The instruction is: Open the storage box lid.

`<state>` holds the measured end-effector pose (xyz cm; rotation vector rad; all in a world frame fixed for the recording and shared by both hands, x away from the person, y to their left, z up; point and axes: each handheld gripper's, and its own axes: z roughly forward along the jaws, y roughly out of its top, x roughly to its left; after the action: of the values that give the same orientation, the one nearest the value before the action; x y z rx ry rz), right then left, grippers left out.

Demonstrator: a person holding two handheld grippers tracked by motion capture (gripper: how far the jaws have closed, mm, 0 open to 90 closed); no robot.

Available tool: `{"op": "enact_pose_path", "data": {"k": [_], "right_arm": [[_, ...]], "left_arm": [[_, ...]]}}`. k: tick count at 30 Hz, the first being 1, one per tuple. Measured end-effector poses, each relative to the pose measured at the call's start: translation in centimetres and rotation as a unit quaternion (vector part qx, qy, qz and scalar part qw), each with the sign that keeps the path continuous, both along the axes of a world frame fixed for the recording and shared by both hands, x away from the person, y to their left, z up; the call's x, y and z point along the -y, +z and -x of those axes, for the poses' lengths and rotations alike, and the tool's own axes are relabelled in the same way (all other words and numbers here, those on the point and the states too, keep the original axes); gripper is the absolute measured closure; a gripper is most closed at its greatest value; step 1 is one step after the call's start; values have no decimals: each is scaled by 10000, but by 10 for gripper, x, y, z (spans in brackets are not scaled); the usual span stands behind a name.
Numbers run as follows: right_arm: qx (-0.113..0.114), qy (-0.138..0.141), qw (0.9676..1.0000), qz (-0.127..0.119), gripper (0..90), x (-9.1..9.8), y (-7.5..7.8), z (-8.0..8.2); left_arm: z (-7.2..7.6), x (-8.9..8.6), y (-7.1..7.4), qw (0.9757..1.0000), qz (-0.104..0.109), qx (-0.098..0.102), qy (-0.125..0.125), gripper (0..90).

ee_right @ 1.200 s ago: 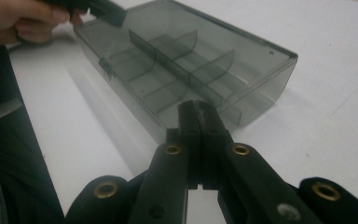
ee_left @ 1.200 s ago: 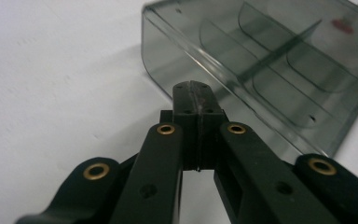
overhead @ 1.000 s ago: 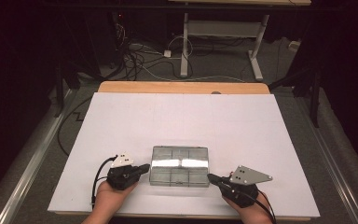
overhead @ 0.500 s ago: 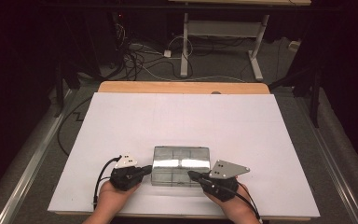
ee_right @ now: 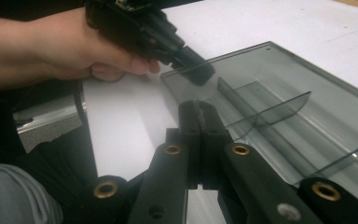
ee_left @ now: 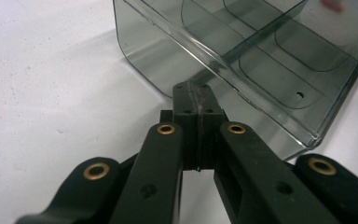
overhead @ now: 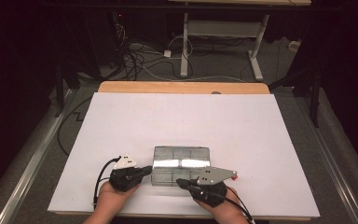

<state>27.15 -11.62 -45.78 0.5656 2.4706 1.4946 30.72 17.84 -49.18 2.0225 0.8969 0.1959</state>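
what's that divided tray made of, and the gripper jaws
Divided tray: looks like smoky-grey see-through plastic with a glossy finish; the white table shows through its walls, and its edges catch bright glints. Left gripper and right gripper jaws: matte black, probably moulded plastic, with a seam along the tips and brass-coloured pins at the joints.
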Motion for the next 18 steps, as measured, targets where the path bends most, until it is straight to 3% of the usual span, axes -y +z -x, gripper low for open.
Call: {"op": "enact_pose_path", "data": {"k": [10,18], "right_arm": [[-78,173,9996,185,900,-7,-10,7],[-305,161,9986,395,900,-8,-23,7]], "left_arm": [[-1,-3,0,9999,154,3,4,881],[0,-4,1,9997,220,-43,-67,881]]}}
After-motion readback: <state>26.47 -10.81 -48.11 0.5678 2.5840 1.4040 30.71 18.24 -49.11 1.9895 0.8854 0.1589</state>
